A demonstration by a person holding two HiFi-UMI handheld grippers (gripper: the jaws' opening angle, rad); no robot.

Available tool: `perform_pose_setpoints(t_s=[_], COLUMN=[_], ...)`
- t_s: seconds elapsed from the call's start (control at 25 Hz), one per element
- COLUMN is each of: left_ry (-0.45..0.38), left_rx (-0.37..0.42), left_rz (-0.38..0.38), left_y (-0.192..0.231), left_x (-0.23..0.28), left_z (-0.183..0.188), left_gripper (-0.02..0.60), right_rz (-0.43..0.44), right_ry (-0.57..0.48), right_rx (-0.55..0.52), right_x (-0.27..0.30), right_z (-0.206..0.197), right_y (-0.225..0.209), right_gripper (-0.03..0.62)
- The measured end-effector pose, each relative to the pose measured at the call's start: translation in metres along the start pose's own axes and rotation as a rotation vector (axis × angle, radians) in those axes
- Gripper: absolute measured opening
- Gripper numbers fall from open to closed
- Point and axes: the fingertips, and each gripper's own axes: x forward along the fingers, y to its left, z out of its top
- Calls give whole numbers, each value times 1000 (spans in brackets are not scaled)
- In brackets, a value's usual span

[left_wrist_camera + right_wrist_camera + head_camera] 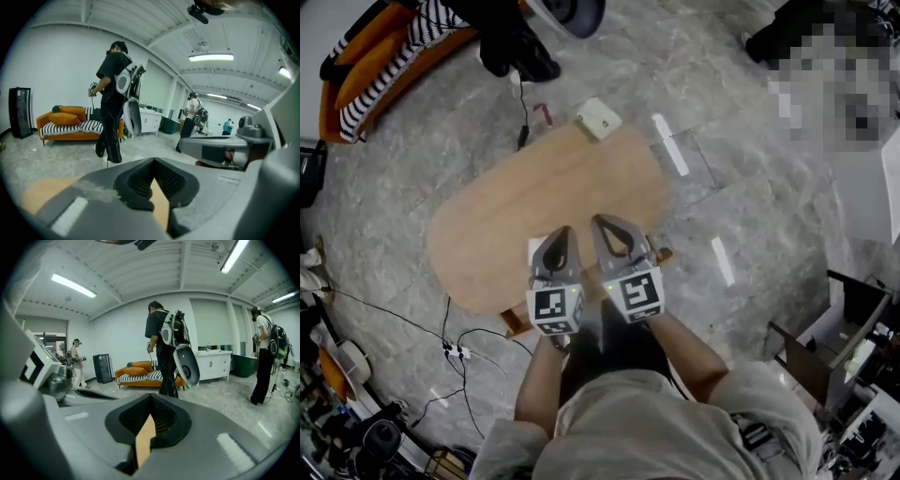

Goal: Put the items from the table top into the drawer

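Note:
An oval wooden table top lies below me. A small white box-like item sits at its far end. A white patch shows at the near edge beside my left gripper; I cannot tell what it is. Both grippers hover side by side over the table's near edge. The left gripper has its jaws together with nothing between them, also seen in the left gripper view. The right gripper is likewise shut and empty. Only bare wood shows through each jaw gap. No drawer is clearly visible.
A person in black with a backpack stands on the floor past the table's far end. An orange sofa with striped cushions stands at the far left. Cables trail over the floor at the near left. Boxes stand at the right.

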Motion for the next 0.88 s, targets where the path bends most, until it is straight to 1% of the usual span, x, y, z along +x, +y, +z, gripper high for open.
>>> perform_pose_setpoints(t_s=[0.08,0.2,0.36,0.4,0.52,0.68,0.8,0.88], left_ry=[37,45,85,92,125,190,228,230], left_rx=[-4,-21,-89,-94,-94,-115,-110,-111], left_rz=[3,2,-3,-2,10,53,59,63], left_y=[-2,-4,10,13,22,38,41,45], left_x=[22,56,100,112,151,200,221,231], left_z=[-11,-18,-20,-20,-30,-54,-68,-74], left_gripper=[20,20,20,20,20,20,20,20], right_rz=[7,22,36,41,41,45,51,43], right_ry=[-3,26,65,71,101,136,162,177], right_rx=[18,29,14,13,10,-30,-1,19], right_x=[13,32,70,80,106,146,164,173], right_z=[-11,-31,-46,-48,-60,-80,-89,-97], right_y=[-19,-43,-64,-71,-93,-119,-139,-151], right_gripper=[6,7,7,8,7,8,7,7])
